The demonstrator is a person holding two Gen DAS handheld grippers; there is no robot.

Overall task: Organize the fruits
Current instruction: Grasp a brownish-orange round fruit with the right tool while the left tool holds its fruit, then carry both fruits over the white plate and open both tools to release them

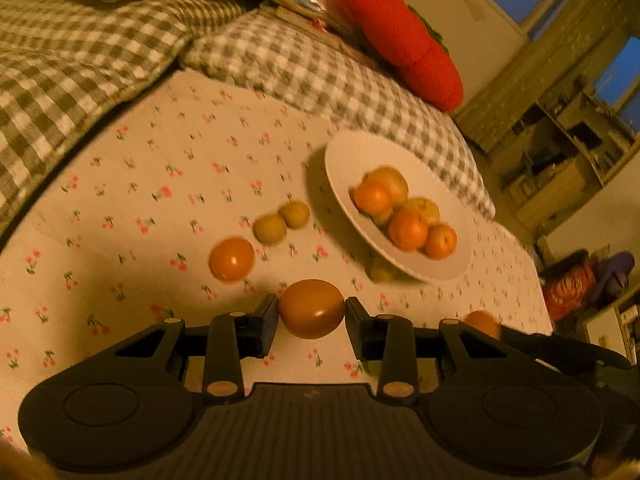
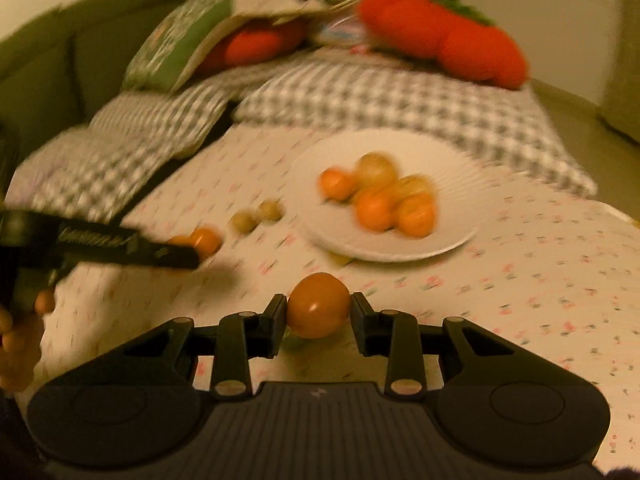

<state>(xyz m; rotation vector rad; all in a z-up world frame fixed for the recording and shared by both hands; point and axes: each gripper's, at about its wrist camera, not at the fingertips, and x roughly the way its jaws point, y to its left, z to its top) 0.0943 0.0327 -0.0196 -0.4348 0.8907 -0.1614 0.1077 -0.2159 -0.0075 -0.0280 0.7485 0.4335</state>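
Observation:
A white ribbed plate (image 1: pixel 348 160) (image 2: pixel 452 160) on the floral tablecloth holds several orange and yellow-green fruits. My left gripper (image 1: pixel 311 312) is shut on a round orange-brown fruit (image 1: pixel 311 309), lifted off the cloth in front of the plate. My right gripper (image 2: pixel 319 308) is shut on a similar orange fruit (image 2: pixel 319 305), also short of the plate. Loose on the cloth left of the plate lie an orange fruit (image 1: pixel 232 259) and two small green ones (image 1: pixel 270 229) (image 1: pixel 294 214). Another small fruit (image 1: pixel 381 270) sits half hidden under the plate's near rim.
Grey checked cushions (image 1: pixel 120 52) border the table at the back and left, with red plush toys (image 1: pixel 404 40) and a green pillow (image 2: pixel 180 44) beyond. A person's hand (image 2: pixel 20 332) shows at the left edge. Shelves (image 1: pixel 560 152) stand at the far right.

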